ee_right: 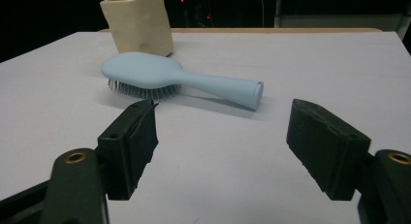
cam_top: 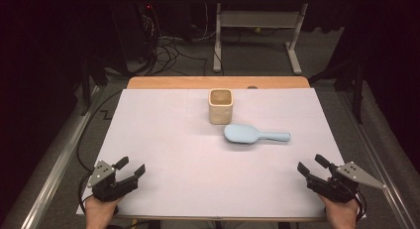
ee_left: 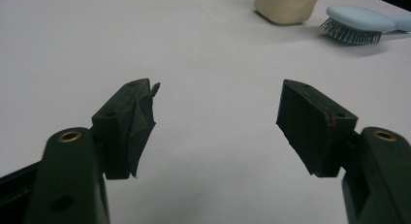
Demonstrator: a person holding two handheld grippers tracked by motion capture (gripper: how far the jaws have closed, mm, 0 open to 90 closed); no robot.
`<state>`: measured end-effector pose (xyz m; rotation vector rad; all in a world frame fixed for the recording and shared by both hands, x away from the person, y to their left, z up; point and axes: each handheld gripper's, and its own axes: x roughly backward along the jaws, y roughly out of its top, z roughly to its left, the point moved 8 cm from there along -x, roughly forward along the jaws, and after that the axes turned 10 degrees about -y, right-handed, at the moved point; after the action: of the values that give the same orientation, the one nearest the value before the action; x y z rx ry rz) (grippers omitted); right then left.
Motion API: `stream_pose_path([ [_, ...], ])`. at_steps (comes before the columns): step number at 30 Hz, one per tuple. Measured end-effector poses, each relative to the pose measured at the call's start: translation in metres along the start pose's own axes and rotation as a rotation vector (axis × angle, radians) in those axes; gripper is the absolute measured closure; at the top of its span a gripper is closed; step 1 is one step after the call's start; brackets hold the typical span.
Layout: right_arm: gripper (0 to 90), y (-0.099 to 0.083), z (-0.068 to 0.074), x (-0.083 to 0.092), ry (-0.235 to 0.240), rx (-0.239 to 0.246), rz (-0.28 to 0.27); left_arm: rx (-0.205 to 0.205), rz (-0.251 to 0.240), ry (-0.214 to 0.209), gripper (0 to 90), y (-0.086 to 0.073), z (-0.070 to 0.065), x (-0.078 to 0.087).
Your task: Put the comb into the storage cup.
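Observation:
A light blue hairbrush (cam_top: pixel 255 134) lies bristles down on the white table cover (cam_top: pixel 198 154), its handle pointing right. Just behind its head stands a cream square cup (cam_top: pixel 220 105), upright and empty as far as I can see. My left gripper (cam_top: pixel 131 168) rests near the front left corner, open, with nothing between its jaws (ee_left: pixel 218 117). My right gripper (cam_top: pixel 310 165) sits near the front right corner, open too, facing the hairbrush (ee_right: pixel 174 81) and the cup (ee_right: pixel 137 23) from a distance (ee_right: pixel 223 132). The hairbrush (ee_left: pixel 356 23) and cup (ee_left: pixel 286 6) lie far off in the left gripper view.
A wooden table edge (cam_top: pixel 218 82) shows beyond the cover. Metal rails (cam_top: pixel 54 164) run along both sides of the table. Cables (cam_top: pixel 168 50) and a desk frame (cam_top: pixel 257 35) stand on the floor behind.

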<state>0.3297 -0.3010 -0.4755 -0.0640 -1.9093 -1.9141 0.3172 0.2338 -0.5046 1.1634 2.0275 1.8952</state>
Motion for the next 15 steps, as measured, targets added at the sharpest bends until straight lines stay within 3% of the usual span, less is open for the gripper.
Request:
stream_pose_path([
  [8,26.6,0.0060,0.0062,-0.0064,0.021,0.002,-0.007,0.001,-0.002,0.000,30.1,0.0000,0.0002,0.0003],
  [15,26.6,0.0090,0.0076,-0.0090,0.041,-0.027,0.003,0.006,-0.001,0.006,30.1,-0.0004,0.0010,0.0003],
])
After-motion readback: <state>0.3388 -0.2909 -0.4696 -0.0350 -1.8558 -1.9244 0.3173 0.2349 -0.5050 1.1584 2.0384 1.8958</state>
